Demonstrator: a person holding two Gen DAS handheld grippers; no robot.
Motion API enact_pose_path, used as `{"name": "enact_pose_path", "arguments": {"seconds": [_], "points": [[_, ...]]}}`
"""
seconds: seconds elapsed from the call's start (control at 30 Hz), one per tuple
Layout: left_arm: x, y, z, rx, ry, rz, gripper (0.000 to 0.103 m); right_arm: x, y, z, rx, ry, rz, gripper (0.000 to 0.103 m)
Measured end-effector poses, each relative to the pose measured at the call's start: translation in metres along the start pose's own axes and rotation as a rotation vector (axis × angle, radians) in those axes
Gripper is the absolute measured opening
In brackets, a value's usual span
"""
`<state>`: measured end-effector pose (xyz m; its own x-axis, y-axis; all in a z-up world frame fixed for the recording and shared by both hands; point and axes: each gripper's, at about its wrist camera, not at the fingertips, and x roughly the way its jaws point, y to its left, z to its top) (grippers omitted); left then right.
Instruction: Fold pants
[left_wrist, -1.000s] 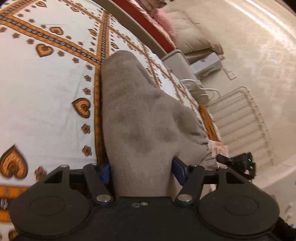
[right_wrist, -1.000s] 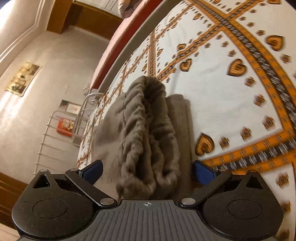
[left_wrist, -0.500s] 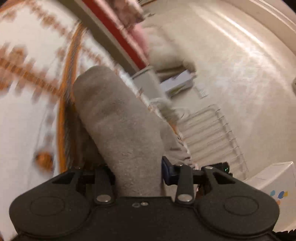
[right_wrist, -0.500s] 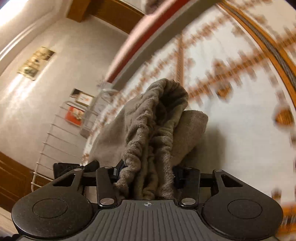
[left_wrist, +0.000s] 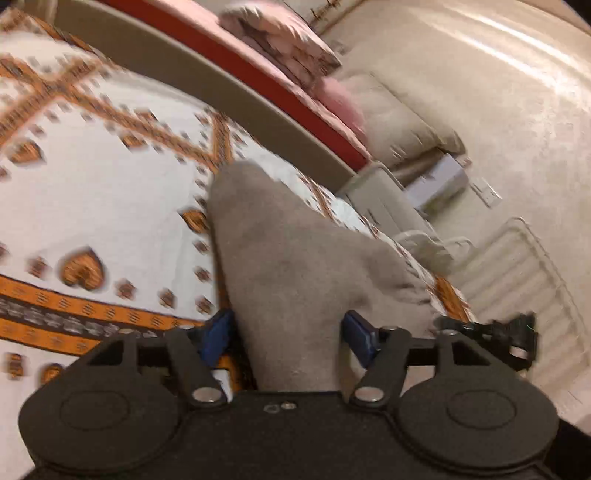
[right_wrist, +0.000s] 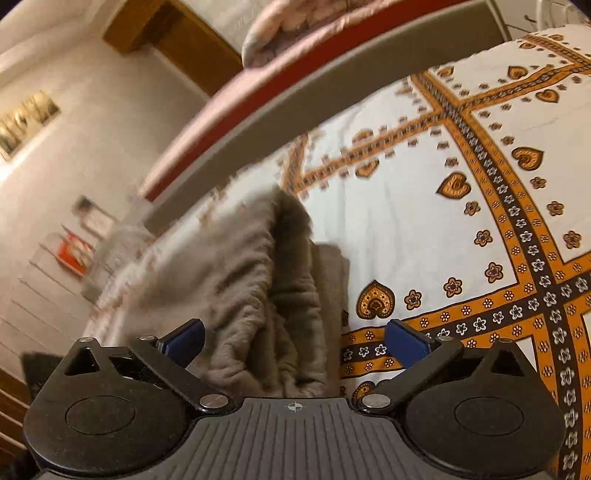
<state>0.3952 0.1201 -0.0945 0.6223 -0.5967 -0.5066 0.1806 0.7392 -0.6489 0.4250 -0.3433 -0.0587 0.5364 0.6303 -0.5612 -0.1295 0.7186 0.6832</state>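
Observation:
The grey fleece pants (left_wrist: 291, 266) lie folded in a bundle on the white bed sheet with orange heart patterns (left_wrist: 110, 206). My left gripper (left_wrist: 288, 332) is open, its blue pads either side of the smooth folded end. In the right wrist view the gathered elastic waistband of the pants (right_wrist: 258, 288) lies between the blue pads of my right gripper (right_wrist: 295, 339), which is open wide. The cloth rests on the sheet (right_wrist: 424, 221) and neither gripper squeezes it. The other gripper shows at the left wrist view's right edge (left_wrist: 517, 336).
A grey bed rail and red mattress edge (left_wrist: 258, 92) run behind the sheet. A white wire drying rack (left_wrist: 517, 273) stands off the bed's edge by the pants. Cushions and a box (left_wrist: 439, 181) lie on the beige floor beyond.
Half a second ago both grippers were shut on the pants and lifting them. Now both have opened and the bundle lies on the sheet again, a little shifted.

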Motion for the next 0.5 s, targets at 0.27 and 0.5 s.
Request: {"name": "enact_pose_path", "arguments": {"seconds": [0.27, 0.5], "points": [[-0.063, -0.058, -0.017, 0.174, -0.071, 0.198, 0.096, -0.085, 0.019, -0.036, -0.012, -0.123, -0.077, 0.103], [-0.109, -0.102, -0.066, 0.229, -0.079, 0.303, 0.097, -0.126, 0.058, -0.098, -0.067, -0.034, -0.115, 0.103]]}}
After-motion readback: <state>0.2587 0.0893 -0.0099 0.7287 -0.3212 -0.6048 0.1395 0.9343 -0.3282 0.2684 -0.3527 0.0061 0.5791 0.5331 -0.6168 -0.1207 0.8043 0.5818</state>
